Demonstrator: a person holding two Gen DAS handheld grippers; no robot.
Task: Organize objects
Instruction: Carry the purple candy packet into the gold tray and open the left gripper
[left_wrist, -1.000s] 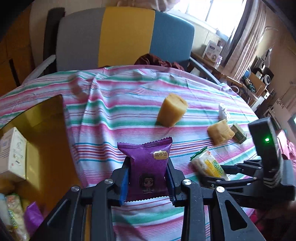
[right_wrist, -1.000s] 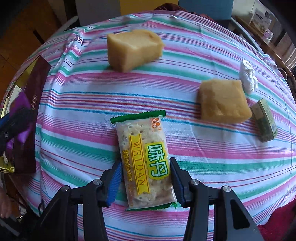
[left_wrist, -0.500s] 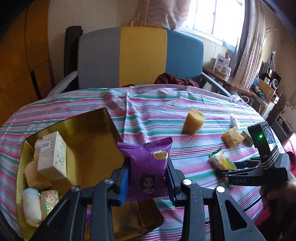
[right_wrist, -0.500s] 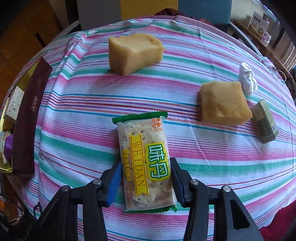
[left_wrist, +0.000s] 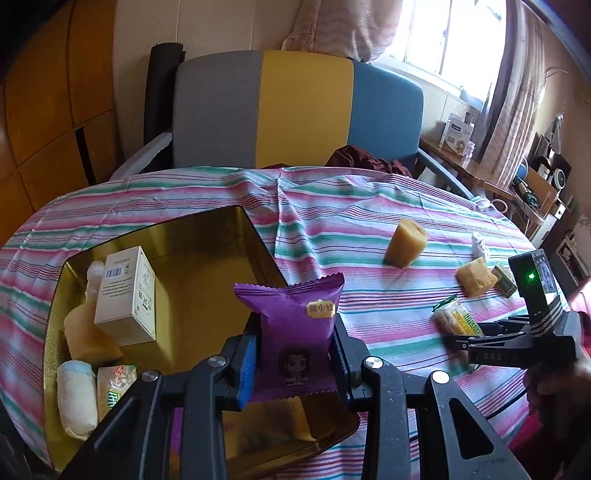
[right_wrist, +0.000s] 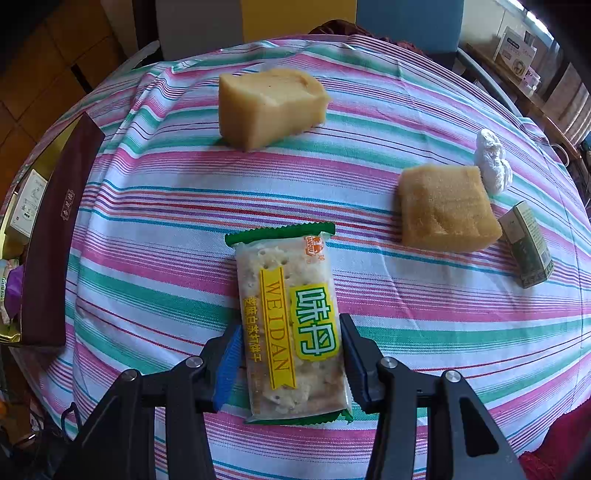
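Left gripper (left_wrist: 294, 363) is clamping the purple snack packet (left_wrist: 295, 325); right gripper (right_wrist: 291, 360) is pinching the Weidan cracker packet (right_wrist: 291, 325).

You are holding the purple packet upright, above the near edge of the gold tray (left_wrist: 207, 236), which is holding a white box (left_wrist: 125, 293). Your cracker packet is lying flat on the striped tablecloth (right_wrist: 406, 96), gripped by both fingers at its near end. Two yellow sponge blocks (right_wrist: 267, 105), a small green box (right_wrist: 526, 243) and a white wrapped item (right_wrist: 491, 160) are sitting farther out on the cloth.

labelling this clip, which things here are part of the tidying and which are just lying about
Part of the job: purple snack packet in left gripper, cracker packet in right gripper, gold tin, two sponge cakes, small green box.

Lying about: chair, striped tablecloth.
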